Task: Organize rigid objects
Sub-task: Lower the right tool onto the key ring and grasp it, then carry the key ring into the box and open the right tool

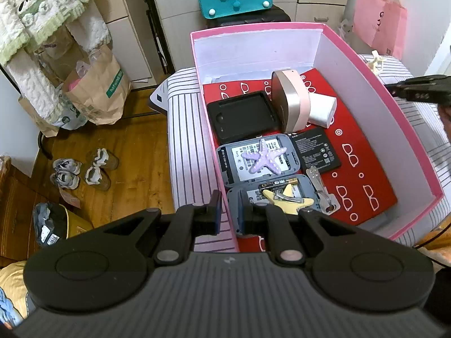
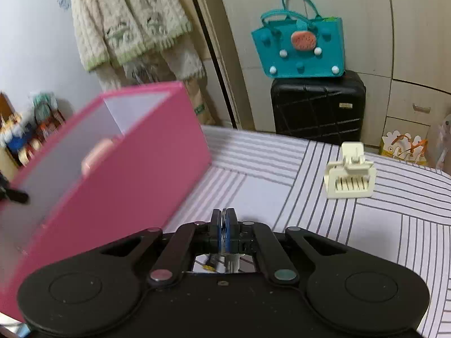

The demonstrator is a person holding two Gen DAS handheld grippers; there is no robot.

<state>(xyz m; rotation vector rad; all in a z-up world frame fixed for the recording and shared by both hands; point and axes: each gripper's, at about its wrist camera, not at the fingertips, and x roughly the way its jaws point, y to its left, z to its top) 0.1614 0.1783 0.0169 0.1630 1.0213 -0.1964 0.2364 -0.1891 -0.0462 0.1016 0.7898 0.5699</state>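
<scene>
A pink box (image 1: 417, 146) with white inner walls stands on the striped bed. My left gripper (image 1: 229, 211) is shut on its near left wall, one finger inside and one outside. Inside lie a black phone case (image 1: 242, 117), a pink-gold round case (image 1: 293, 101), two grey devices, a purple starfish (image 1: 265, 159), a yellow starfish (image 1: 287, 200), a battery (image 1: 315, 149) and silver keys (image 1: 324, 194). My right gripper (image 2: 224, 219) is shut on a thin metal ring (image 2: 224, 224), just right of the box (image 2: 135, 169). A cream hair claw (image 2: 351, 174) lies ahead on the bed.
The striped bedspread (image 2: 366, 239) stretches to the right of the box. Behind the bed stand a black suitcase (image 2: 318, 107) and a teal bag (image 2: 301, 48). Paper bags (image 1: 98, 90) and shoes (image 1: 81, 170) sit on the wooden floor at the left.
</scene>
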